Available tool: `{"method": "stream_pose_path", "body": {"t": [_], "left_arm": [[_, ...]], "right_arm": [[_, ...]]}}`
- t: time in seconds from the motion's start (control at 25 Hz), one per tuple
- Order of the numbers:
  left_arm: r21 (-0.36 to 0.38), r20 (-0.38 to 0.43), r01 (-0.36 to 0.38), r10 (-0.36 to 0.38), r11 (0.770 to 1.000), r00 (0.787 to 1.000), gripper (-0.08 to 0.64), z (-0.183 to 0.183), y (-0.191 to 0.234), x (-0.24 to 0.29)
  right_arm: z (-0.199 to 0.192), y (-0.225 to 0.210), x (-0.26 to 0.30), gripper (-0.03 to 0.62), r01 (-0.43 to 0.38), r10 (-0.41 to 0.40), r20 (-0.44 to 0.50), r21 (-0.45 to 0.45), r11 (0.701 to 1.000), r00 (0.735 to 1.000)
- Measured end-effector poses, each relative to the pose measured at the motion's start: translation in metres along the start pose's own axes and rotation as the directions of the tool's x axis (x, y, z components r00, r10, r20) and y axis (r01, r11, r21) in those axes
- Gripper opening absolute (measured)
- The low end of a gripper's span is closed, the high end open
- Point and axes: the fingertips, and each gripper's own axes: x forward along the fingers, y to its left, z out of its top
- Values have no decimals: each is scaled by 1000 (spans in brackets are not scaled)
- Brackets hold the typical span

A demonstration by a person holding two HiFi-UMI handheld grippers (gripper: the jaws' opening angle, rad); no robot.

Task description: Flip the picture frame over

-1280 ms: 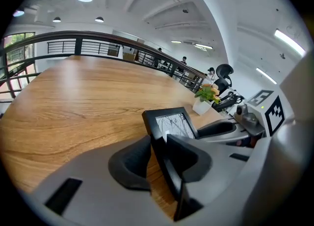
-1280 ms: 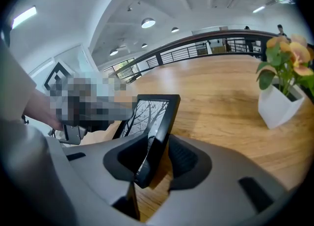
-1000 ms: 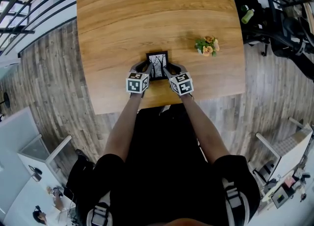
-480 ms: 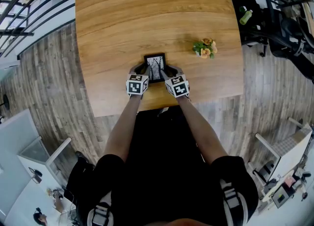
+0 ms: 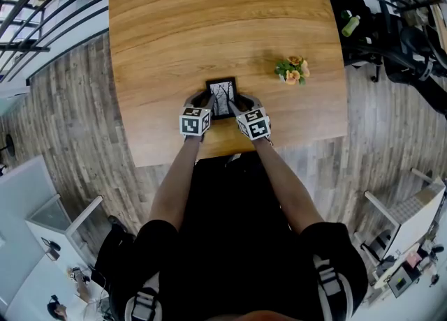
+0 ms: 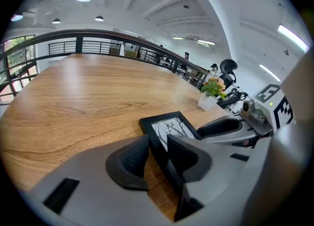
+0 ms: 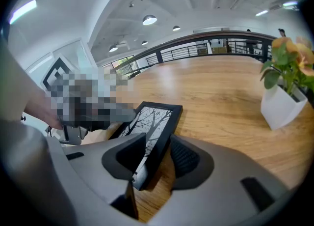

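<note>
A small black picture frame (image 5: 222,96) with a bare-tree print lies picture side up on the wooden table (image 5: 209,19), near its front edge. My left gripper (image 5: 204,98) straddles the frame's left edge (image 6: 158,134); its pads sit against the border, shut on it. My right gripper (image 5: 240,100) straddles the right edge (image 7: 156,136). Its jaws have just been opening a little, and the outer pad (image 7: 184,158) stands a sliver off the border. The frame's near end is hidden behind the jaws in both gripper views.
A small potted plant (image 5: 293,68) with orange flowers in a white pot (image 7: 283,104) stands on the table to the right of the frame. The table's front edge (image 5: 230,151) runs just below the grippers. Railings and wood flooring surround the table.
</note>
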Motion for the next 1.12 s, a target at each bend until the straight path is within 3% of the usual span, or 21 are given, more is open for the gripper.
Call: {"method": "stream_pose_path", "body": {"t": [0.24,0.48,0.68,0.92,1.12], "left_arm": [[-13,35,9,-9,1000,999,141,4,-2,-7],[-8,67,27,-27,1000,997,141,1,-11,-27],[32,84,37,-40,999,996,138,-5,-16,-50],[58,113,44,-50,997,992,59,-22,-25,-81],[74,111,39,-47,996,993,38,-38,-27,-102]], "right_arm": [[1,-3,-6,193,-15,14,25,19,1000,1000],[-9,-1,-22,145,-3,3,13,-20,1000,1000],[-13,6,-40,15,12,-9,34,-75,997,999],[-23,13,-66,8,20,-14,53,-111,994,998],[-32,17,-80,8,31,-23,73,-103,994,997]]}}
